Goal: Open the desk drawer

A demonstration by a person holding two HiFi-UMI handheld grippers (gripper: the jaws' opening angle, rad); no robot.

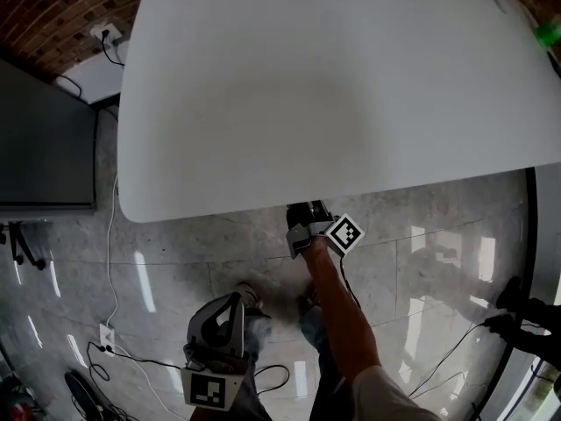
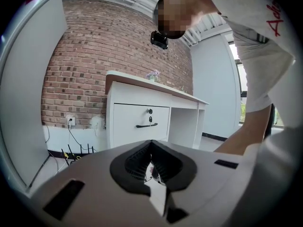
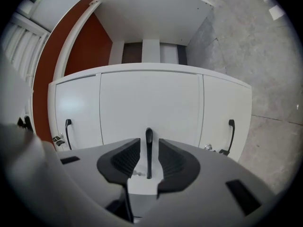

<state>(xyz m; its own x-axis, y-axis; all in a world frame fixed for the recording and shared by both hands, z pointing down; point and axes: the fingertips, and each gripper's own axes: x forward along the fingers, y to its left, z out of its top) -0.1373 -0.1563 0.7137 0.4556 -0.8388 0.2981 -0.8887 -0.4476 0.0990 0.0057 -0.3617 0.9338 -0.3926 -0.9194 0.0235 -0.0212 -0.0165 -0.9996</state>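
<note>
The desk drawer [image 3: 149, 105] lies straight ahead of the right gripper [image 3: 149, 156], its white front filling the space beyond the jaws. Its thin dark handle [image 3: 148, 135] stands between the two pads. The jaws are moderately apart, with a gap showing on each side of the bar, so it looks like nothing is clamped yet. In the head view, this gripper [image 1: 308, 226] sits tucked just under the near edge of the white desk top [image 1: 333, 86].

Further out to either side are two neighbouring fronts, each with its own handle, one [image 3: 67, 132] and the other [image 3: 231, 135].

The left gripper [image 1: 219, 345] hangs low and well apart from the right one, pads together on nothing.

The likely trouble is the grip itself. The bar is slim and smooth-looking, so pads closing near its end or off-centre could slide off once the pull starts. A pull angled away from the drawer's line of travel could bind it on its runners or twist the handle out of the pads. Whether the drawer is locked cannot be told; if it is, a hard tug would strain the handle. Lifting during the pull could knock the gripper against the desk edge above it.
</note>
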